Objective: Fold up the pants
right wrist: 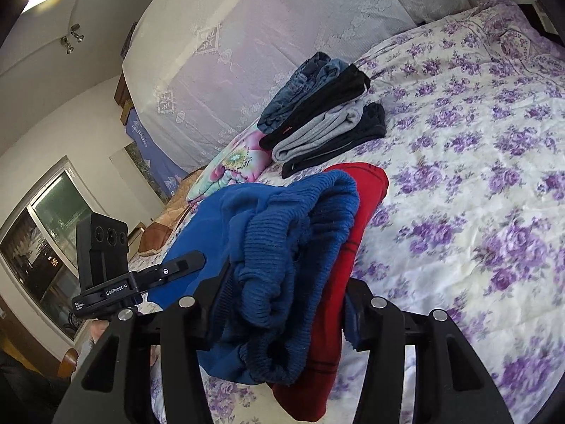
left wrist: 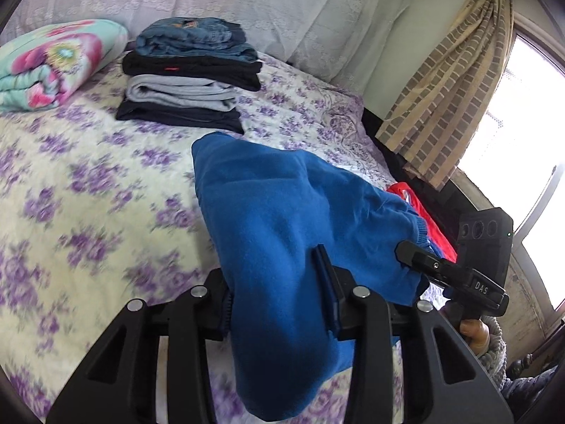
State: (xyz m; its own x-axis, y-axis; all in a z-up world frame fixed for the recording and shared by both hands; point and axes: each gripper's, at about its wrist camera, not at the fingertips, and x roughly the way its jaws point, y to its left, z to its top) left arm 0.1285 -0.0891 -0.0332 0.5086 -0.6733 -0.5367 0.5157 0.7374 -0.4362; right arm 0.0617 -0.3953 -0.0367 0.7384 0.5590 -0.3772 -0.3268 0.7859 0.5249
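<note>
Covering most of both views is a big bed [left wrist: 88, 183] with a white sheet full of purple flowers. Long white lacy pillows [left wrist: 247, 3] lie along the far edge of the bed. A curtain [left wrist: 445, 84] with a brick pattern hangs beside a bright window [left wrist: 536, 113] in the left wrist view. A rolled flowery blanket [left wrist: 53, 63] in pink and mint sits on the bed, just beside a stack of folded clothes [left wrist: 187, 74]. The stack has blue jeans on top, then something black, then something grey, then something dark at the bottom. The blue pants [left wrist: 282, 212] are lifted up off the bed near the front edge, hanging between the two tools. The left gripper [left wrist: 282, 300] is clamped on the smooth blue cloth, with its two fingers pressing on both sides. The right gripper [right wrist: 282, 304] is clamped on the bunched, ribbed blue end of the pants. A red cloth [right wrist: 339, 265] with thin dark lines is squeezed in the right gripper too, next to the blue. Part of a hand [left wrist: 473, 332] shows under the right gripper in the left wrist view.
</note>
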